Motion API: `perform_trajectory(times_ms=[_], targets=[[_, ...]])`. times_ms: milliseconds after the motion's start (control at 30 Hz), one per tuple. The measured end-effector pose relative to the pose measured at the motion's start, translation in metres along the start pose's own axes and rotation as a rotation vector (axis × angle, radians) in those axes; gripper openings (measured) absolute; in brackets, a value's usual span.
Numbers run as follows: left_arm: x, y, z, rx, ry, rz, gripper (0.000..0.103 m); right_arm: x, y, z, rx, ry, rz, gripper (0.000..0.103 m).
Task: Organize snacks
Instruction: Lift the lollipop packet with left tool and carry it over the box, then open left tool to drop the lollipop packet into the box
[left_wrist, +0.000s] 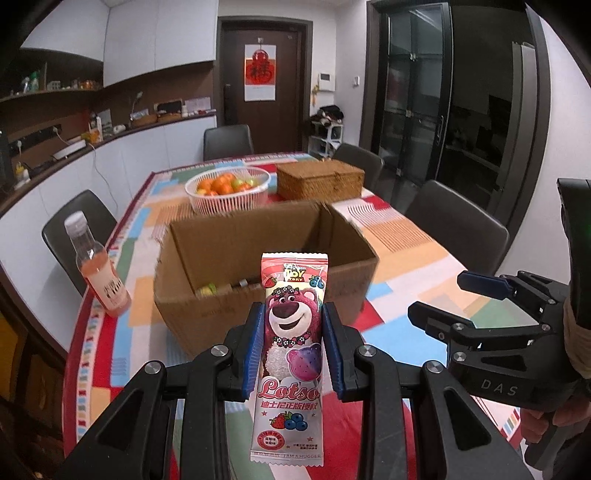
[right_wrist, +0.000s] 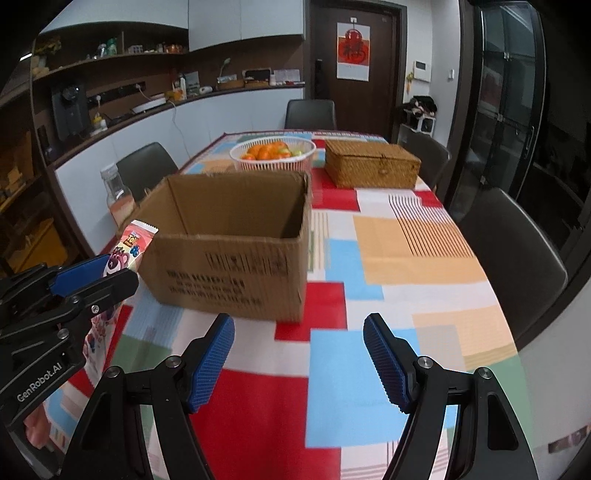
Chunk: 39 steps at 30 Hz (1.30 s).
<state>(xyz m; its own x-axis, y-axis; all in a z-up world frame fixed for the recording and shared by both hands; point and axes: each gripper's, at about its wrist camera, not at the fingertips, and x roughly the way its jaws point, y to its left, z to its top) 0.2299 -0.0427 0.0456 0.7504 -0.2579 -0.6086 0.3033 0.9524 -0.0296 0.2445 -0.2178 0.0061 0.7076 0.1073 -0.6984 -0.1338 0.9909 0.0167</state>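
Left gripper (left_wrist: 293, 343) pinches a Lotso snack packet (left_wrist: 290, 354) upright, just short of the open cardboard box (left_wrist: 221, 306), w/ a few items already inside. Right gripper (right_wrist: 299, 362) spread, holding nothing. Packet not yet dropped in.

I see a pink Lotso snack packet (left_wrist: 290, 343) standing upright, off the surface, just short of the open cardboard box (left_wrist: 258, 266). The box sits mid-surface, nearer the left edge, with a few small snacks (left_wrist: 225, 288) inside.
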Motion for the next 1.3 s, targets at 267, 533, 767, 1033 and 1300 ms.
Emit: perform_trajectory(times_ms=[267,533,767,1033,1300], targets=[[0.01,0.016,0.036,-0.001,-0.035,0.017,0.031,0.01,0.005,0.037,0.0,-0.049,0.024,0.073],[0.028,0.036,0.069,-0.004,-0.048,0.059,0.031,0.029,0.007,0.077,-0.004,-0.072,0.021,0.073],[0.058,0.053,0.088,-0.036,-0.011,0.079,0.031,0.051,0.01,0.104,-0.014,-0.064,0.02,0.073],[0.101,0.062,0.09,-0.044,0.073,0.119,0.033,0.08,0.013,0.112,-0.018,-0.015,0.005,0.073],[0.082,0.062,0.069,-0.048,0.049,0.148,0.05,0.081,0.013,0.104,-0.028,-0.008,0.004,0.073]])
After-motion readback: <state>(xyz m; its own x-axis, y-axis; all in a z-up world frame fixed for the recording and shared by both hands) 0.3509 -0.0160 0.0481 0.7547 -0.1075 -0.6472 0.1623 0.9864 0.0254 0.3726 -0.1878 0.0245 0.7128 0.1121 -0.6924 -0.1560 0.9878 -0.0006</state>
